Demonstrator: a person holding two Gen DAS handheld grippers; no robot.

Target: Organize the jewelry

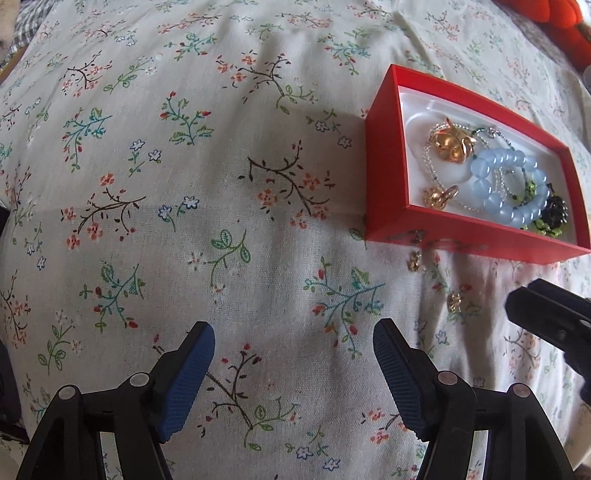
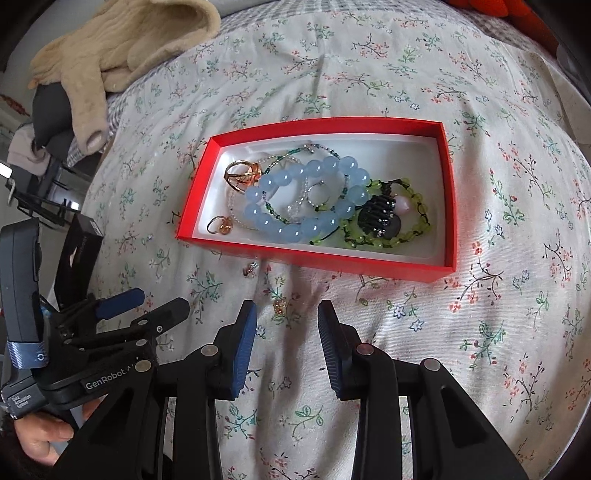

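Observation:
A red box with a white lining lies on the floral cloth; it also shows in the left wrist view. Inside are a blue bead bracelet, gold rings, a green bead bracelet, a black piece and thin bead chains. Two small gold earrings lie on the cloth outside the box: one by its front wall, one just ahead of my right gripper. They show in the left wrist view too. Both grippers are open and empty. My left gripper hovers over bare cloth left of the box.
The floral cloth covers a rounded surface. A beige knit garment lies at the far left edge. The left gripper's body sits close to the left of the right one. An orange object is at the far right.

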